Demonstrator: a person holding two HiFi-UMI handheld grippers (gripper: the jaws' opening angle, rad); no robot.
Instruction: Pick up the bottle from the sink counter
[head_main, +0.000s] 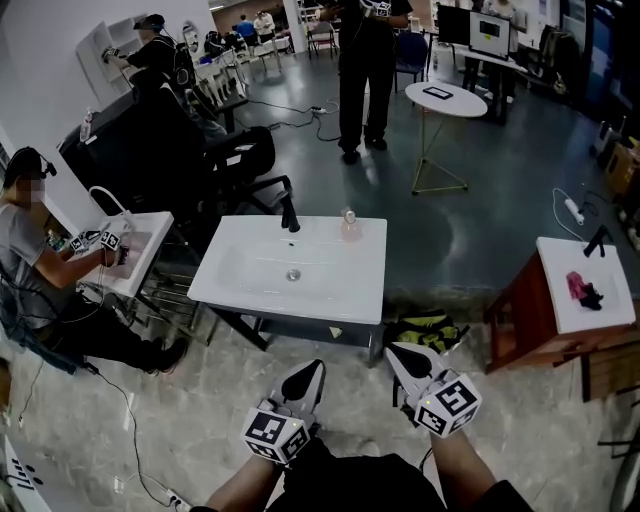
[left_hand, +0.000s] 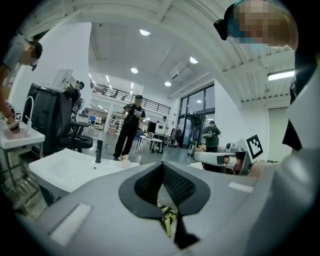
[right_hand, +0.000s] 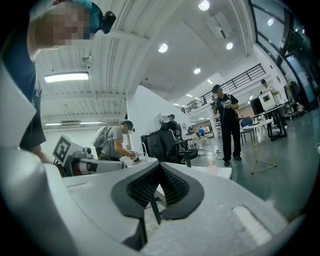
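A small pale pink bottle stands upright at the back edge of the white sink counter, to the right of the black faucet. Both grippers hover well short of the counter's near edge, pointing toward it. My left gripper is shut with nothing in it, and so is my right gripper. In the left gripper view the bottle shows far off beyond the shut left gripper, on the sink counter. The right gripper view shows the bottle past the shut right gripper.
A yellow-and-black bag lies on the floor by the counter's right front corner. A seated person works at another sink on the left. A black chair stands behind the counter, a person and round table farther back. A brown cabinet is at right.
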